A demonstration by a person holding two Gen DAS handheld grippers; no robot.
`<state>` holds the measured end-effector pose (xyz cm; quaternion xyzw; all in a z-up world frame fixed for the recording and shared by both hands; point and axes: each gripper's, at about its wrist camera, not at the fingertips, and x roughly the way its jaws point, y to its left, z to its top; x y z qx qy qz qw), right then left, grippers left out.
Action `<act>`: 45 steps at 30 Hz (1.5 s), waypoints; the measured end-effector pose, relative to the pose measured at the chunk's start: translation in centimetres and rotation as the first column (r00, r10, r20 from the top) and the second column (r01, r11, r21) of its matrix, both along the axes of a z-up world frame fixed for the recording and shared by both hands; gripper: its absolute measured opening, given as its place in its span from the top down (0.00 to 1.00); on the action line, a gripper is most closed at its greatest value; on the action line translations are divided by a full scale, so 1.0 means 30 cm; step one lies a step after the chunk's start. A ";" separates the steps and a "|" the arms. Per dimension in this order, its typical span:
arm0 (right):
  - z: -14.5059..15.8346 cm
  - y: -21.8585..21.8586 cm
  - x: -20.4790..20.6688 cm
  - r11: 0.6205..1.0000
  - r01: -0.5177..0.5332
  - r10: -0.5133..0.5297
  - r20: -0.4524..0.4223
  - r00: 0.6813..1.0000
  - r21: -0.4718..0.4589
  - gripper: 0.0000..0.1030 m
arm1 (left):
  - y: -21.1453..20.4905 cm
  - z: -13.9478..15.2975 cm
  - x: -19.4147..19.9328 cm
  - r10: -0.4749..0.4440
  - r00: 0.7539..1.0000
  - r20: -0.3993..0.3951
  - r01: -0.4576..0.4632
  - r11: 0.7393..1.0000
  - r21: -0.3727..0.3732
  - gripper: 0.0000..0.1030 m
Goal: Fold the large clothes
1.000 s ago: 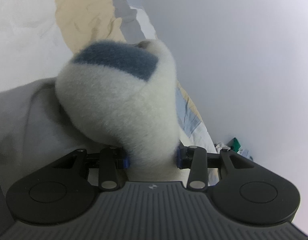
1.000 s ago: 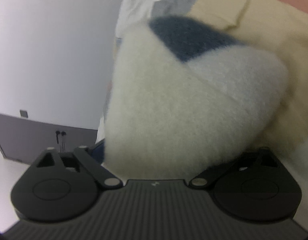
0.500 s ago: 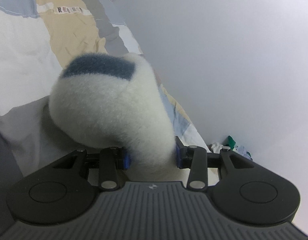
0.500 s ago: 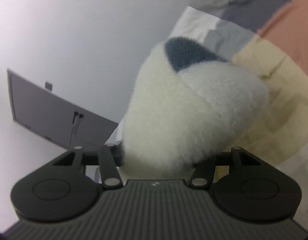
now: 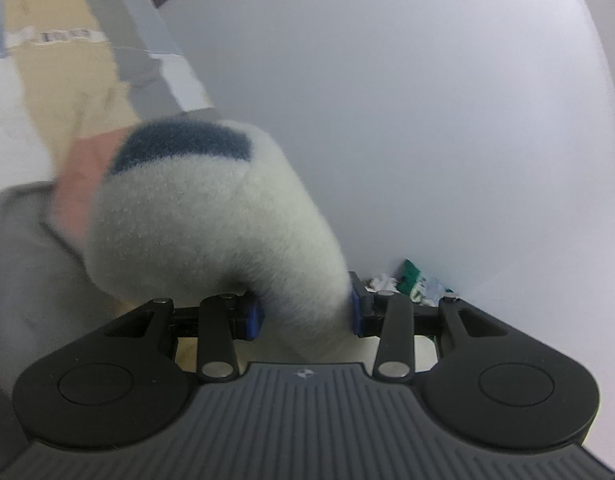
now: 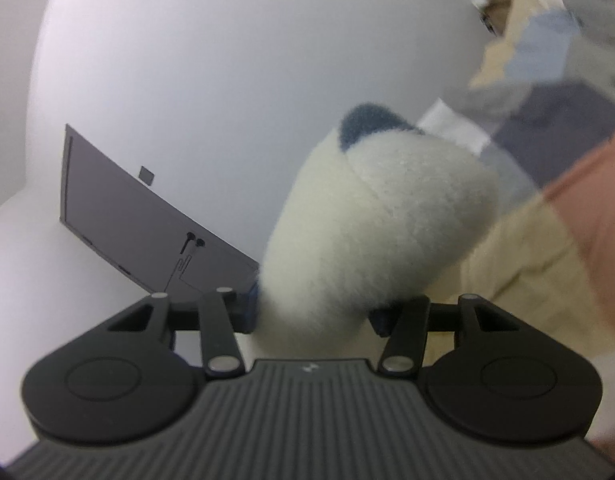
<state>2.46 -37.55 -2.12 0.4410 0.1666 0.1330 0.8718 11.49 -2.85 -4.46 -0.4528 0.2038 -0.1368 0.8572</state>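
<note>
1. Biggest thing in shot is the plain white wall (image 5: 427,120), filling the upper right of the left wrist view and the upper left of the right wrist view.
2. Below it runs the patchwork bedspread of beige, grey, white and salmon panels (image 5: 67,76); it shows blurred on the left of the left view and along the right edge of the right view.
3. Here is the garment: a fluffy cream-white fleece with a dark blue patch (image 5: 211,216), bunched into a thick roll and lifted clear above the bedspread, near the bed's wall-side edge.
4. A flat dark grey panel (image 6: 147,236) leans against the wall, left of the fleece in the right view.
5. The left claw (image 5: 303,316) is clamped on one bunch of the fleece, blue pads pressed into the pile on both sides.
6. The right claw (image 6: 313,314) is closing, its jaws pinching another bunch of the fleece between them.
7. Smallest: a heap of green and white clutter (image 5: 411,284) at the foot of the wall, too blurred to identify.
</note>
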 end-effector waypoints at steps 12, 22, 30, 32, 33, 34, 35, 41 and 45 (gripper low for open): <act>0.243 -0.401 -0.055 0.989 0.138 -0.130 0.117 0.985 -0.062 0.49 | -0.466 0.249 0.219 -0.180 0.979 0.100 0.176 0.983 0.044 0.56; 0.298 -0.769 -0.038 0.951 0.307 -0.300 0.132 0.945 -0.034 0.49 | -0.933 0.340 0.494 -0.304 0.945 0.123 0.296 0.952 0.079 0.56; 0.090 -0.965 0.053 0.924 0.382 -0.381 0.017 0.924 -0.007 0.49 | -1.150 0.121 0.723 -0.342 0.940 -0.002 0.341 0.935 0.094 0.56; 0.013 -0.993 0.072 0.924 0.381 -0.381 -0.021 0.924 -0.007 0.49 | -1.175 0.046 0.762 -0.345 0.938 -0.038 0.347 0.931 0.114 0.56; -0.029 -1.005 0.082 0.926 0.377 -0.377 -0.038 0.925 -0.004 0.49 | -1.181 -0.002 0.786 -0.345 0.937 -0.055 0.349 0.928 0.126 0.56; -0.077 -1.011 0.090 0.929 0.370 -0.370 -0.050 0.928 -0.005 0.49 | -1.173 -0.050 0.806 -0.343 0.937 -0.069 0.350 0.928 0.128 0.56; -0.127 -1.004 0.088 0.933 0.359 -0.359 -0.063 0.931 -0.010 0.49 | -1.165 -0.109 0.812 -0.338 0.937 -0.091 0.348 0.929 0.125 0.56; -0.351 -0.968 0.068 0.944 0.328 -0.329 -0.138 0.934 -0.031 0.52 | -1.157 -0.314 0.787 -0.360 0.929 -0.084 0.369 0.919 0.137 0.56; -0.417 -0.949 0.016 0.946 0.321 -0.323 -0.103 0.941 -0.036 0.52 | -1.140 -0.374 0.752 -0.391 0.918 -0.068 0.396 0.906 0.148 0.56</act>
